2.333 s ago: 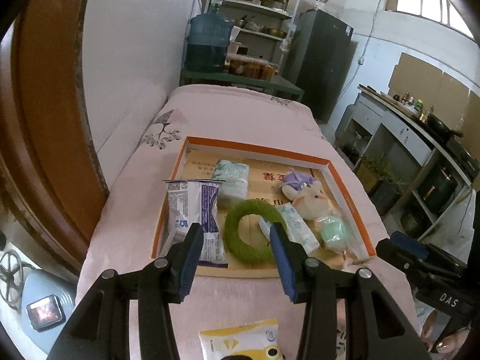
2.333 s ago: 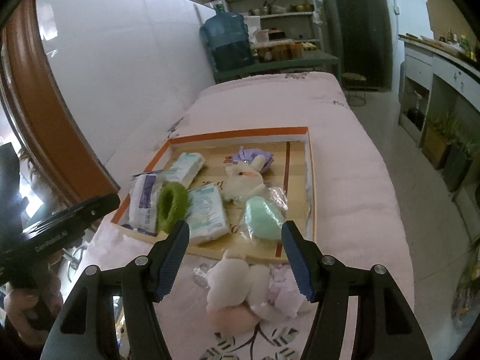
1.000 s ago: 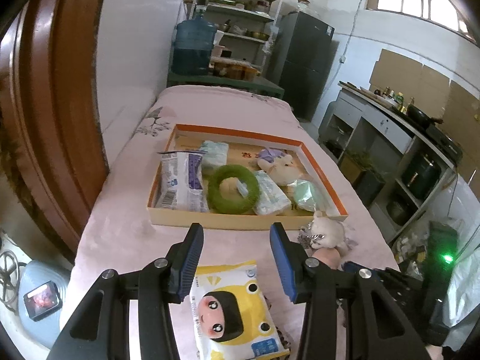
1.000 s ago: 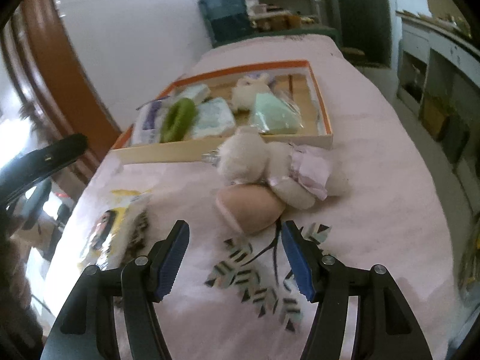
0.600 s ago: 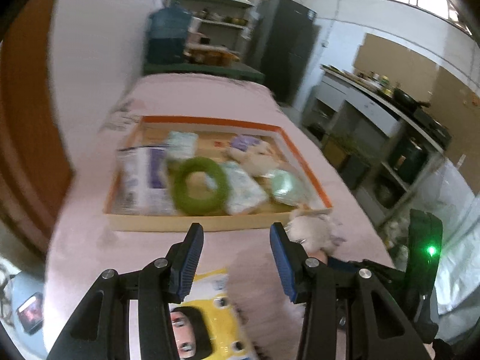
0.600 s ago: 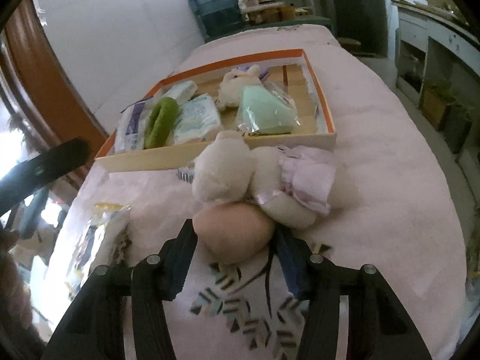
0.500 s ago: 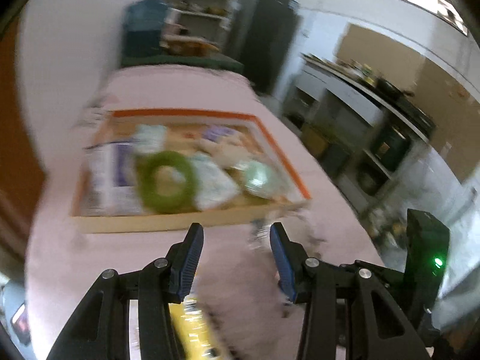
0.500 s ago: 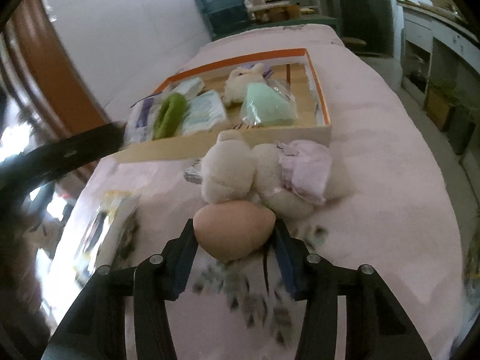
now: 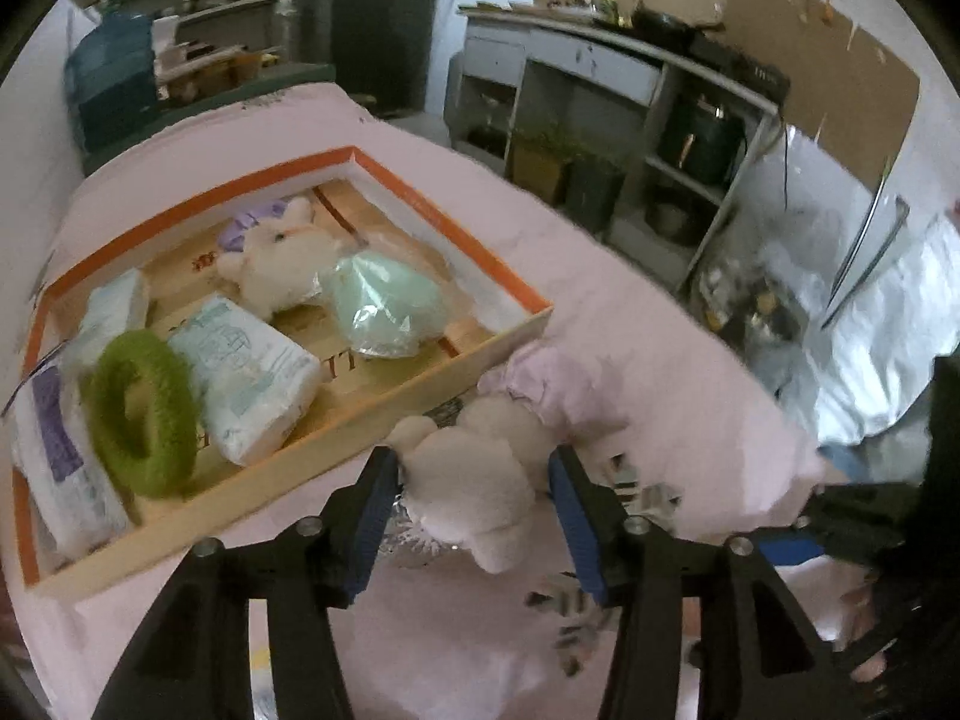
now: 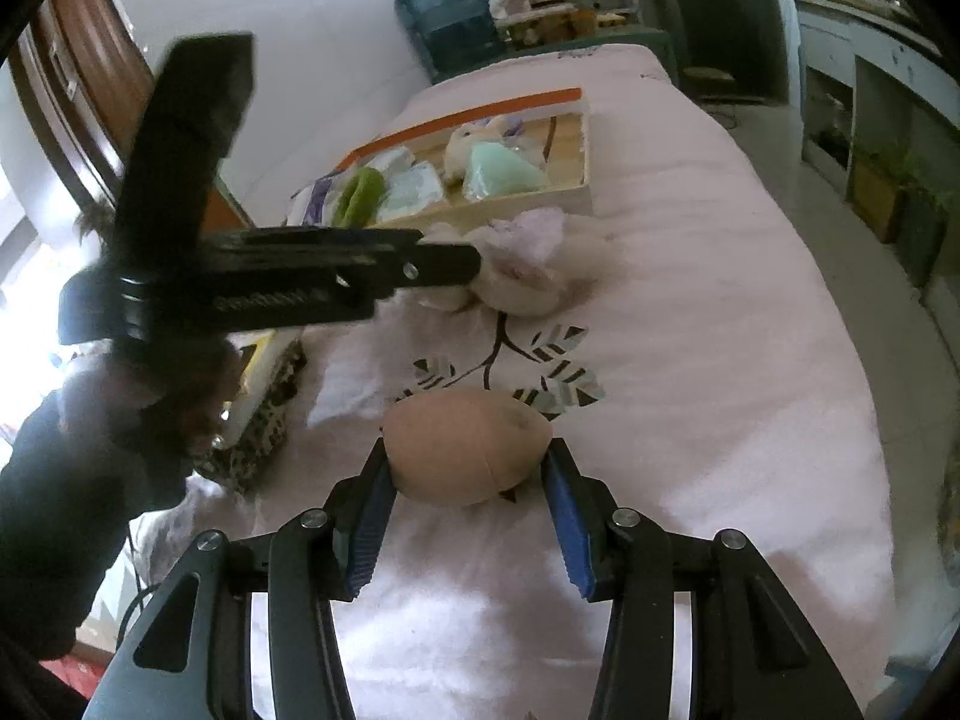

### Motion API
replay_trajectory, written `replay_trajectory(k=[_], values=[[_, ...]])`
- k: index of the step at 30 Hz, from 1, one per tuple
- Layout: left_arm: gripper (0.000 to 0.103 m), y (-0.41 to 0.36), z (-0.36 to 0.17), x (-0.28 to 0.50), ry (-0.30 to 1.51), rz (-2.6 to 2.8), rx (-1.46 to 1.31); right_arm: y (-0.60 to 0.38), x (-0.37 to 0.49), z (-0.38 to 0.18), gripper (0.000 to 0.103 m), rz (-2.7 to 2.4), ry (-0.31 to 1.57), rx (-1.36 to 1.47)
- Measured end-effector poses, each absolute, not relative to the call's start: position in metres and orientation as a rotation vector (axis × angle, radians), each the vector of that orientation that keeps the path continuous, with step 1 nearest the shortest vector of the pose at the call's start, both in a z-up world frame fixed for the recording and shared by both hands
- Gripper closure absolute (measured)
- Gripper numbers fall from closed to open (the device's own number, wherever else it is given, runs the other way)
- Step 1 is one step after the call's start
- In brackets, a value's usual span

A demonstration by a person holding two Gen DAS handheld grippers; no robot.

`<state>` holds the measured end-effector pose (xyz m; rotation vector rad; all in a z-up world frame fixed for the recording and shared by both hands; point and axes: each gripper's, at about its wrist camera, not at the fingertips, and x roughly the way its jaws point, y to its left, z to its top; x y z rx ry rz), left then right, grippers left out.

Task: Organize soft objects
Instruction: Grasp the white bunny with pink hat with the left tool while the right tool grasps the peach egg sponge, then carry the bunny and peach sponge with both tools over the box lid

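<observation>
My right gripper (image 10: 468, 480) is clamped on the peach egg-shaped squishy ball (image 10: 467, 445), just above the pink floral bedspread (image 10: 690, 312). My left gripper (image 9: 474, 483) straddles the cream plush toy in a lilac dress (image 9: 480, 468), which lies against the orange-rimmed wooden tray (image 9: 420, 192); whether it grips, I cannot tell. I'd squeeze gently at the body, lift clear of the rim, then set both into bare tray space.

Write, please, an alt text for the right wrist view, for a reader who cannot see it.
The right hand-held gripper holds a peach egg-shaped soft toy above a pink bedspread. Behind it, the left hand-held gripper reaches a white plush toy beside an orange-rimmed tray.
</observation>
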<state>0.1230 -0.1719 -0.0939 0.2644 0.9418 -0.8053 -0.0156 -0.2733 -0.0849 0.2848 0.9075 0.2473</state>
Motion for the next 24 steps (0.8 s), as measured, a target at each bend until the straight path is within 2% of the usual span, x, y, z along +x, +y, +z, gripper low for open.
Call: replay_trajectory(k=[5, 6, 9, 16, 24], values=[[0.051, -0.174, -0.100, 0.126, 0.964, -0.812, 0.217, -0.272, -0.013, -0.085, 0.053, 0.260, 0.905, 0.287], [0.057, -0.172, -0.100, 0.126, 0.964, -0.812, 0.203, -0.272, -0.012, -0.085, 0.053, 0.260, 0.906, 0.286], [0.064, -0.168, -0.098, 0.122, 0.950, -0.810, 0.193, -0.273, -0.012, -0.085, 0.053, 0.256, 0.906, 0.292], [0.065, -0.157, -0.083, 0.105, 0.904, -0.811, 0.134, -0.275, -0.011, -0.077, 0.053, 0.248, 0.884, 0.292], [0.065, -0.119, -0.040, 0.084, 0.765, -0.695, 0.008, -0.270, -0.006, -0.055, 0.053, 0.246, 0.840, 0.242]])
